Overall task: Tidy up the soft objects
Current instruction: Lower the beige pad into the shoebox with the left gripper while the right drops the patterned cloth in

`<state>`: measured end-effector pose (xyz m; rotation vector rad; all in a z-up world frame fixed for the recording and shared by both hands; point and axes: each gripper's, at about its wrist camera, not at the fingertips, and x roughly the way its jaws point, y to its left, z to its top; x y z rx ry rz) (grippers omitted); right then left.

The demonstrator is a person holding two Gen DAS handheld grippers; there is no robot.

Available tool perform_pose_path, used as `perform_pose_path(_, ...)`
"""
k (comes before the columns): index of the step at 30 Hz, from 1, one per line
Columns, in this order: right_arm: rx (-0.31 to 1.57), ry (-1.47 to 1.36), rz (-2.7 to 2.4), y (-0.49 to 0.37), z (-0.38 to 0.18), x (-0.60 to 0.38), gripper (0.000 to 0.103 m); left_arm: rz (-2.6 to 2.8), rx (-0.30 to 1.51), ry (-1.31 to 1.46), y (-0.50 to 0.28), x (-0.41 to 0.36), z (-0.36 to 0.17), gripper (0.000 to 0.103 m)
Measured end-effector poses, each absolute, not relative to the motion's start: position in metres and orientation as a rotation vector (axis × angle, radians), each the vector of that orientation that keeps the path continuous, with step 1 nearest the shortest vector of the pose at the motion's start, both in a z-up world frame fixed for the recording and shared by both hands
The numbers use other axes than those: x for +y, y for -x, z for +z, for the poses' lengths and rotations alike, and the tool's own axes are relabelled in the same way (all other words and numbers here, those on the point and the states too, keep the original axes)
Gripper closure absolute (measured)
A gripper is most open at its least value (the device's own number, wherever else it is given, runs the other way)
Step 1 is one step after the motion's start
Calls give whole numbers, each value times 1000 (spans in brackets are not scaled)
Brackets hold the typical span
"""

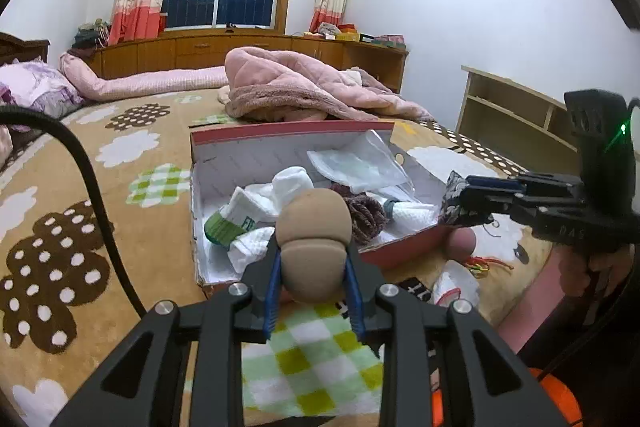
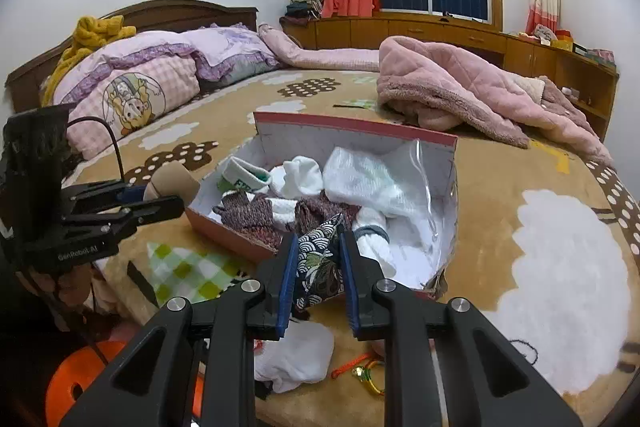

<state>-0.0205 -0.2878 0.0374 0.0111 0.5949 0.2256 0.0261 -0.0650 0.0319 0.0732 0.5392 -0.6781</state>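
My left gripper [image 1: 314,245] is shut on a tan, rolled soft item [image 1: 314,223], held just in front of the near rim of an open red shoebox [image 1: 288,131]. The box holds white socks, a maroon knit piece and a clear plastic bag. My right gripper [image 2: 320,235] is shut on a dark blue cloth with a wave pattern [image 2: 320,263], over the box's near right corner [image 2: 436,283]. Each view shows the other tool: the right gripper [image 1: 460,199] with its patterned cloth [image 1: 450,203], and the left gripper [image 2: 160,197] with the tan item [image 2: 174,179].
The box sits on a bed with a tan cloud-pattern cover [image 1: 120,227]. A white sock [image 2: 296,355] and coloured cords [image 2: 360,367] lie near the bed's front edge. A pink quilted blanket [image 1: 304,87] is heaped behind the box, with pillows [image 2: 132,79] at the headboard.
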Motion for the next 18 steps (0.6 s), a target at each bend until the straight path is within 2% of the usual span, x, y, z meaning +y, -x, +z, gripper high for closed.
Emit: perform_pose_path(18,573,-66,207,-1,40,-289,81,-622,496,-53,-41,-65,41,75)
